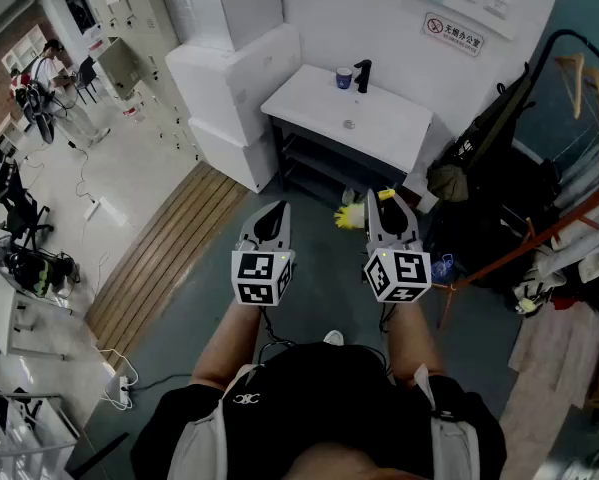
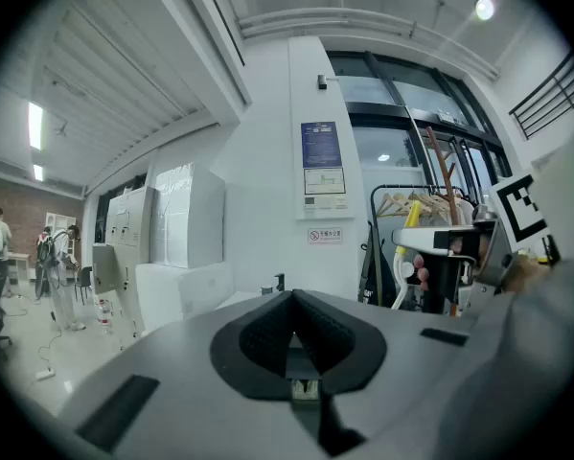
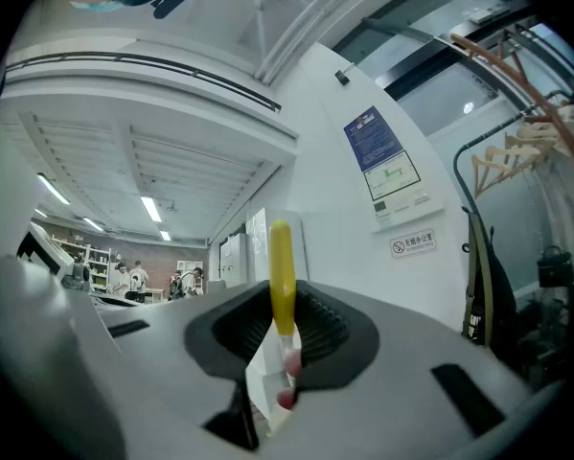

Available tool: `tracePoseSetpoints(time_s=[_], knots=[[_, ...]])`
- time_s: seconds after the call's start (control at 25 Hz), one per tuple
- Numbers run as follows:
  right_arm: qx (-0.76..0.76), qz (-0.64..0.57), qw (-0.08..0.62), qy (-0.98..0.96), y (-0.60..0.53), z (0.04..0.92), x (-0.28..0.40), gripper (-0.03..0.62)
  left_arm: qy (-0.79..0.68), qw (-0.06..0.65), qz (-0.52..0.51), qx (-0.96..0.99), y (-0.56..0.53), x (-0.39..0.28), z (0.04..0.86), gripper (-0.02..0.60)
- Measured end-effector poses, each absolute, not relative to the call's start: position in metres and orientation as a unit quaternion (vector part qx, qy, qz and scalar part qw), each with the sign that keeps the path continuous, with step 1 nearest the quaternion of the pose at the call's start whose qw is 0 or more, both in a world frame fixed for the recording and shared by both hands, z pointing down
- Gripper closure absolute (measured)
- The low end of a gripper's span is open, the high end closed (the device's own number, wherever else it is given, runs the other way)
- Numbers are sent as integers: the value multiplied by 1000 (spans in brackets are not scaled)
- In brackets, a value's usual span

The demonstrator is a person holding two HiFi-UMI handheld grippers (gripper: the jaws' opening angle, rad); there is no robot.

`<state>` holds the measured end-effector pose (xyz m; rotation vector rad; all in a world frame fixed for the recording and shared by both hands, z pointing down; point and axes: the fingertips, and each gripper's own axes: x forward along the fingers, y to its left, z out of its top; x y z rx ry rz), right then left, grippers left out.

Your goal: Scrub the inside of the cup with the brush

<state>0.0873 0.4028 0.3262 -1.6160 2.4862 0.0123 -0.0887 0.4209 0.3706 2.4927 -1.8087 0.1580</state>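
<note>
Jaws: left gripper together | right gripper pinching brush | cup well apart

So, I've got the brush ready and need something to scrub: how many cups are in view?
1. A blue cup stands at the far edge of the white table. More may be hidden in the clutter at right.

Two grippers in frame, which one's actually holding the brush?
The right gripper: its jaws are clamped on the yellow brush handle, which sticks up between them. The left gripper is shut with nothing between its jaws.
</note>
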Motion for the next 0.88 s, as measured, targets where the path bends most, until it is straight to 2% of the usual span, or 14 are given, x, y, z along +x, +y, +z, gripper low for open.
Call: tracePoseSetpoints(time_s=[0.88], knots=[[-527, 13, 99, 844, 349, 331, 135, 514, -593, 7, 55, 803, 362, -37, 367, 569]])
